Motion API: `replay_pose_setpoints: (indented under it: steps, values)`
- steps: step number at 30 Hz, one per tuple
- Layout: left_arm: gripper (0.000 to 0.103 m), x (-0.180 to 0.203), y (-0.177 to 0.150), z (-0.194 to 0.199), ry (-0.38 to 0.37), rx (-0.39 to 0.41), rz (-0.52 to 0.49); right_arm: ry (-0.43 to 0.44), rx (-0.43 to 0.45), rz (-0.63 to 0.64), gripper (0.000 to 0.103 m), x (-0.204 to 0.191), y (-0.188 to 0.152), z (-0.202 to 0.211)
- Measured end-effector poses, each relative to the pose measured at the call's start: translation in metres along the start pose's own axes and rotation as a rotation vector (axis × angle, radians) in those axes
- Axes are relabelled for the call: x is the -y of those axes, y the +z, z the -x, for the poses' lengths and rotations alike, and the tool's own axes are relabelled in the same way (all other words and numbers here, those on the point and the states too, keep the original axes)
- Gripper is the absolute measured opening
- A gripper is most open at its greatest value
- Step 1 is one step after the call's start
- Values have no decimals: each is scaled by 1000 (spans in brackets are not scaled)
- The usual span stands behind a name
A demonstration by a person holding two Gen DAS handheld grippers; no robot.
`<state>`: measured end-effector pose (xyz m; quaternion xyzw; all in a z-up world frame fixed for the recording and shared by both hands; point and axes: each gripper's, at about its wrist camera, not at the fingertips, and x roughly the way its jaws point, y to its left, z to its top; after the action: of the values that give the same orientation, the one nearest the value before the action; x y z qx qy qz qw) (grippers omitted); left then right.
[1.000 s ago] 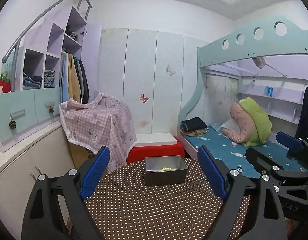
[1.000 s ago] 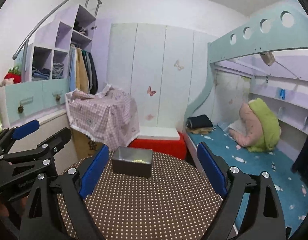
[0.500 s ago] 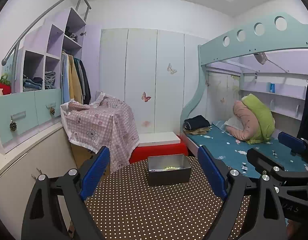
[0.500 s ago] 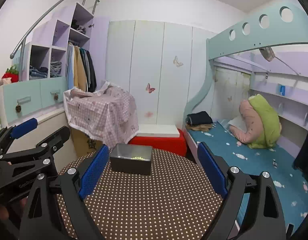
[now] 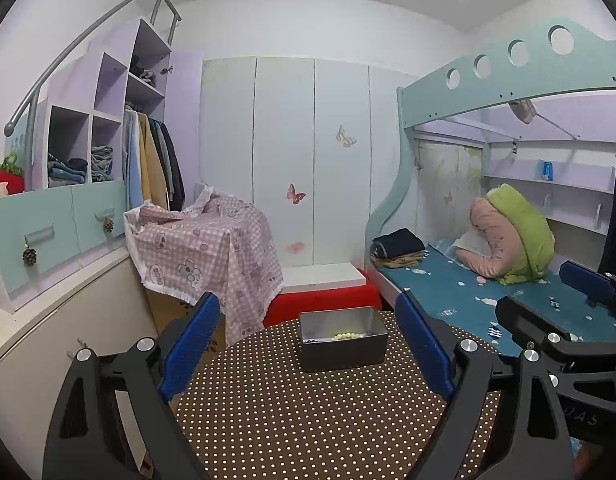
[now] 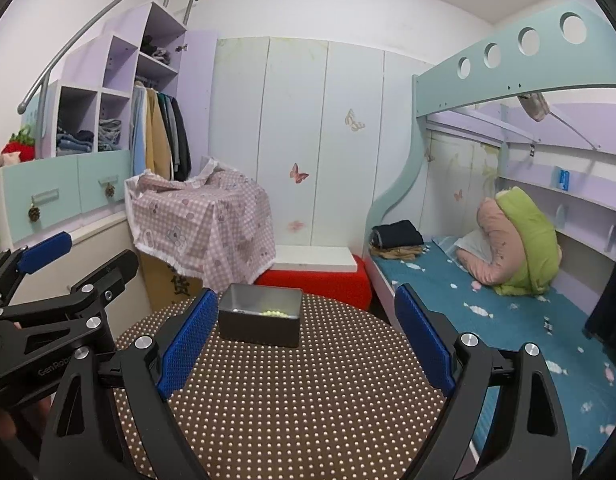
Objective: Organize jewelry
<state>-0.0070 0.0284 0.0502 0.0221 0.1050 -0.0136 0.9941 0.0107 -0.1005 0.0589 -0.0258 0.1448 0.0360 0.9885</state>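
Observation:
A dark metal box (image 5: 342, 338) (image 6: 260, 315) stands at the far side of a round table with a brown polka-dot cloth (image 5: 308, 408) (image 6: 288, 392). A string of pale yellow-green beads (image 5: 346, 335) (image 6: 273, 313) lies inside it, with a small dark item beside them in the left wrist view. My left gripper (image 5: 308, 344) is open above the near table, nothing between its blue pads. My right gripper (image 6: 304, 340) is open too and holds nothing. Each gripper shows at the edge of the other's view.
A box draped in pink checked cloth (image 5: 204, 248) stands left of the table. A red bench with a white top (image 5: 320, 292) lies behind it. A bunk bed (image 5: 488, 288) runs along the right. Drawers and shelves (image 5: 56, 220) line the left wall.
Both grippers have drawn back and risen slightly, so the box sits lower and a little farther in both views. Their jaws stay open.

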Motion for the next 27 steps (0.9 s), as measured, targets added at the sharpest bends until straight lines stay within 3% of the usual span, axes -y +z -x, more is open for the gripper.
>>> replay_pose_setpoints:
  steps: [12, 21, 27]
  values:
    - [87, 0, -1, -1, -2, -5, 0, -5, 0, 1, 87, -2, -1, 0]
    - [87, -6, -4, -5, -43, -34, 36, -4, 1, 1, 87, -3, -1, 0]
    - [87, -2, -4, -1, -12, 5, -2, -3, -1, -2, 87, -2, -4, 2]
